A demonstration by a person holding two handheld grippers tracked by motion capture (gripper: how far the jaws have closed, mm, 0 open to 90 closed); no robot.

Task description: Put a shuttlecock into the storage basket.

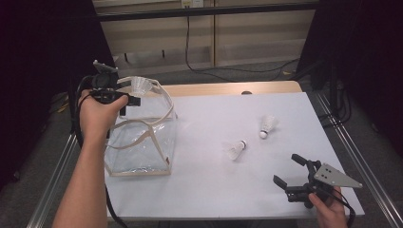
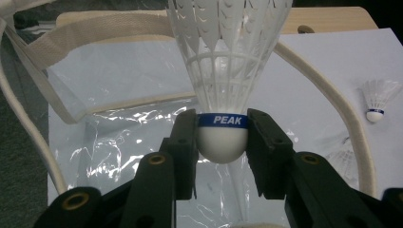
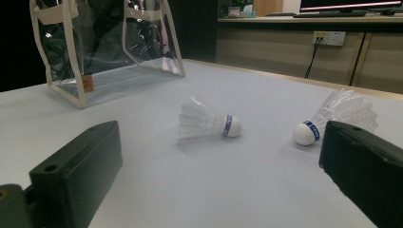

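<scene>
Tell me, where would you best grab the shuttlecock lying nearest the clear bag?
Probably by its white rounded cork head, at the blue band. The near shuttlecock lies on its side, cork toward the other shuttlecock. The open right gripper could come from above, jaws straddling the cork; the skirt looks flimsy.

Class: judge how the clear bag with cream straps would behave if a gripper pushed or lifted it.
The clear bag looks floppy: its film is creased and its cream straps sag in loops. It probably weighs little for its size, so a push may slide or buckle it. Lifted by a strap, it would likely hang and swing.
</scene>
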